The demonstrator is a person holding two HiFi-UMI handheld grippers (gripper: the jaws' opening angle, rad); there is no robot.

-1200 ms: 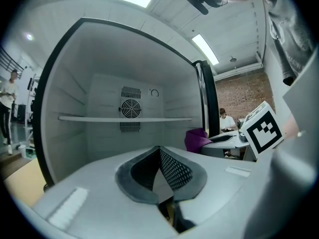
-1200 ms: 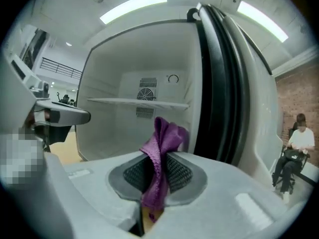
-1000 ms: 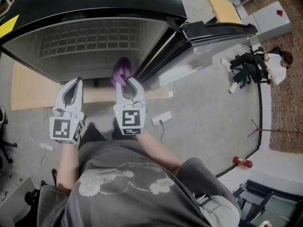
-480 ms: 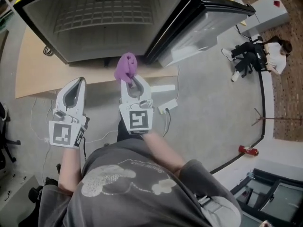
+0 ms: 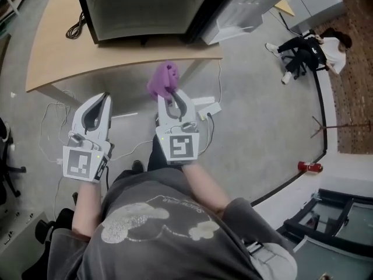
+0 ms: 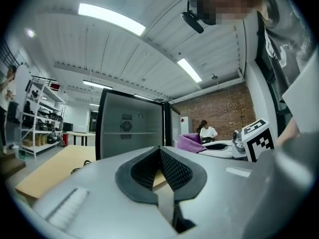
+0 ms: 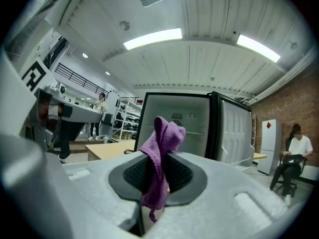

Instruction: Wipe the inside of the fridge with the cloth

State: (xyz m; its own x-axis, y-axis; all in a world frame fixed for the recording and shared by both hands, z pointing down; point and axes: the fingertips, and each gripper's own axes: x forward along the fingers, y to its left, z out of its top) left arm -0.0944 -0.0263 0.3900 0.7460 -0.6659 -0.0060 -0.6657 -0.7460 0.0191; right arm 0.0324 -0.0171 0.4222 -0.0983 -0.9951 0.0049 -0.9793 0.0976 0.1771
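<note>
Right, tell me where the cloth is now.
The purple cloth is pinched in the right tongs, mid head view, just short of the wooden table edge, with the open fridge beyond.

So the cloth (image 7: 160, 148) is fuzzy purple terry, soft and matt. The left gripper (image 6: 159, 168) and right gripper (image 7: 158, 172) look like matt grey plastic with rough black cross-hatched pads (image 6: 175, 171). The bench (image 5: 58, 63) is smooth pale wood, fridge (image 5: 145, 10) frame glossy black.

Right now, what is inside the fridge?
Inside the fridge, a shelf and a round vent at the back show. The left gripper covers its lower part. In the right gripper view, the cloth covers some of it.
</note>
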